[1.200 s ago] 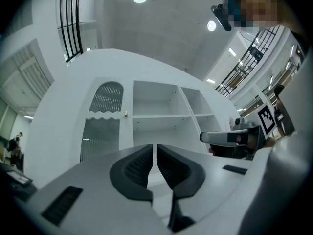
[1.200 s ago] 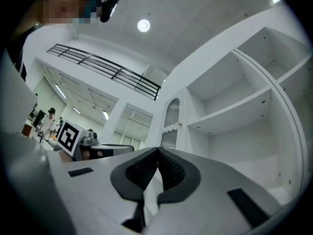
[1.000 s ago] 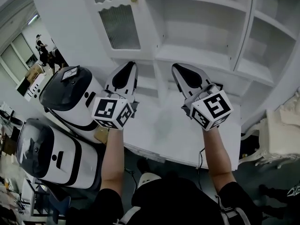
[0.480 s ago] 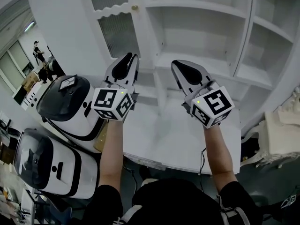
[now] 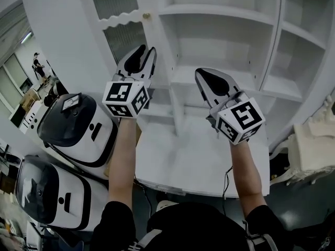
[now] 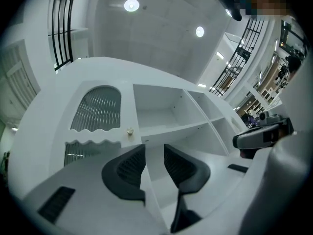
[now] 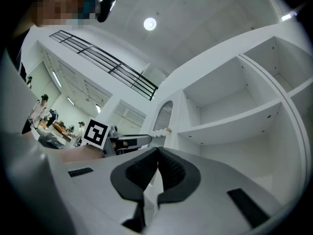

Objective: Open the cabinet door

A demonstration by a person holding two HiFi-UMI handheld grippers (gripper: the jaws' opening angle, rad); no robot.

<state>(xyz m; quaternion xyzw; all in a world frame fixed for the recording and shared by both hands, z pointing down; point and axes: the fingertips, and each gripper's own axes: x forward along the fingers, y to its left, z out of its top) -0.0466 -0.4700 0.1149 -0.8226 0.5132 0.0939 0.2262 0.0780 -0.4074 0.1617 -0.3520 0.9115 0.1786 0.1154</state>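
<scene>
Bright white room, a white desk [image 5: 193,161] below a wall of shelves [image 5: 220,30].

Left hand-held gripper [image 5: 142,54]: jaws a little apart, nothing in the narrow gap. Right hand-held gripper [image 5: 205,76]: jaws closed tip to tip, empty. Just above the left one, the knob [image 5: 146,15], near but untouched. Left of the knob, the door [image 5: 112,14], ribbed glass, seemingly shut. Right of the knob, open shelves. Well below and left of the knob, two white appliances [image 5: 78,124].

Since a second ago: left one raised clearly nearer the knob, right one hardly moved, low and right of the knob. Likely a reach by the left, with the grasp not yet made.

Only in the left gripper view: knob [image 6: 130,130] above the left-hand jaw, slightly off the gap's line. Only in the head view: desk and appliances. Only in the right gripper view: the left one side-on, its tip just short of the knob, and distant people [image 7: 44,112].
</scene>
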